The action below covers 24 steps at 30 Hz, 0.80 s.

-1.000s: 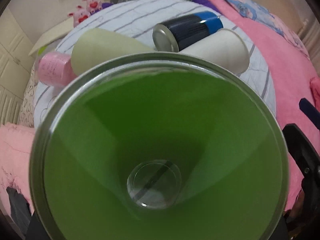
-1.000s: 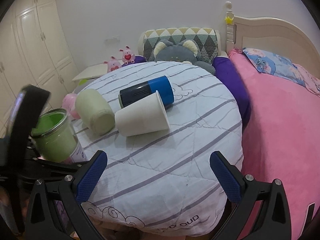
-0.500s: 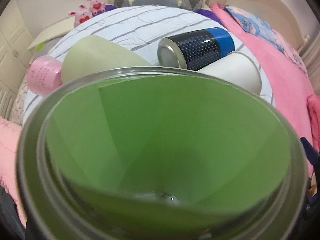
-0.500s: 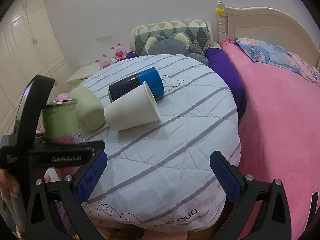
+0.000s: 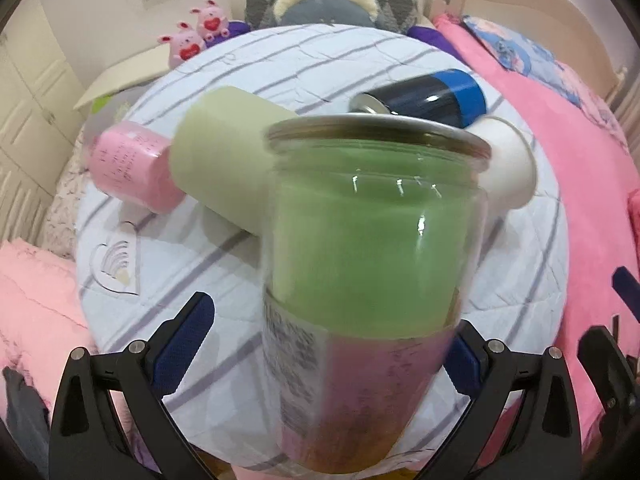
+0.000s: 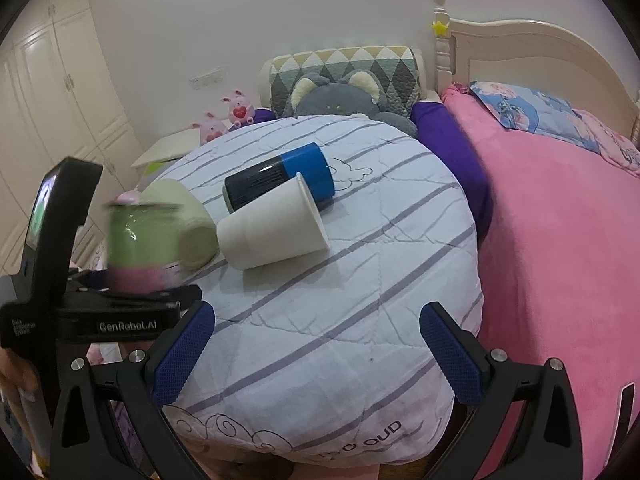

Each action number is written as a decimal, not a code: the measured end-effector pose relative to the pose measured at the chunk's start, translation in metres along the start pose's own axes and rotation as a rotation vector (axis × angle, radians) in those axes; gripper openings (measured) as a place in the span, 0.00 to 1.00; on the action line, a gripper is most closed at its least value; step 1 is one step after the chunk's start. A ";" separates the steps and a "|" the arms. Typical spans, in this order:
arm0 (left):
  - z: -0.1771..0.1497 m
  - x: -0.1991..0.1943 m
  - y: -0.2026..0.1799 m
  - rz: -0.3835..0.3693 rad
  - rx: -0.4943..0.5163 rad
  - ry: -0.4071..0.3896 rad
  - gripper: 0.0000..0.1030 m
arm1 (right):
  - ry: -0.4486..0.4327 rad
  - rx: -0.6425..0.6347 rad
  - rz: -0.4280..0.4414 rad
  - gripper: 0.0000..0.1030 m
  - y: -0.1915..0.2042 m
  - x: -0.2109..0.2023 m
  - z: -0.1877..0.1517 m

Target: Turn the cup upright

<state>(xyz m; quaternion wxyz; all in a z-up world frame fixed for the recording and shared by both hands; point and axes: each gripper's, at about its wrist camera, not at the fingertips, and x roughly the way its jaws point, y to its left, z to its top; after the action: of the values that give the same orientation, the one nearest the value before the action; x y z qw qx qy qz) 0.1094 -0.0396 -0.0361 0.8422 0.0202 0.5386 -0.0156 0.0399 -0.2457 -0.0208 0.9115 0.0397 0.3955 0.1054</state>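
A clear glass cup (image 5: pixel 372 264) with green lining and a pink lower band stands mouth-up at the round table's near left edge, right in front of the left wrist camera. It also shows blurred in the right wrist view (image 6: pixel 140 248). My left gripper (image 5: pixel 320 348) has its fingers wide apart, the cup between them with a clear gap at the left pad; the right pad is at the cup's side. My right gripper (image 6: pixel 316 356) is open and empty over the table's near edge.
On the striped round table (image 6: pixel 360 300) lie a pale green cup (image 6: pixel 188 220), a white paper cup (image 6: pixel 276 228), a black-and-blue can (image 6: pixel 280 176) and a pink cup (image 5: pixel 128 168), all on their sides. A pink bed (image 6: pixel 560 240) is on the right.
The glass cup went from mouth facing the left camera to standing upright. My left gripper's fingers opened and now show beside it. The right gripper stayed put.
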 end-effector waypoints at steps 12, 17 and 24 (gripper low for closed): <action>-0.020 0.007 -0.008 -0.032 0.014 0.058 1.00 | 0.008 -0.018 0.006 1.00 0.015 -0.002 -0.004; -0.024 0.023 -0.009 -0.065 -0.021 0.119 0.91 | 0.017 -0.007 0.003 1.00 0.016 -0.002 -0.007; -0.029 0.012 -0.009 -0.059 -0.055 0.152 0.78 | 0.030 0.010 -0.014 1.00 0.013 -0.002 -0.010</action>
<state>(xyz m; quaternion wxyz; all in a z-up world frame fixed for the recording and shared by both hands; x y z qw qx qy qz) 0.0876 -0.0476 -0.0591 0.7983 -0.0177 0.6015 -0.0238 0.0291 -0.2335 -0.0235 0.9061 0.0398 0.4098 0.0978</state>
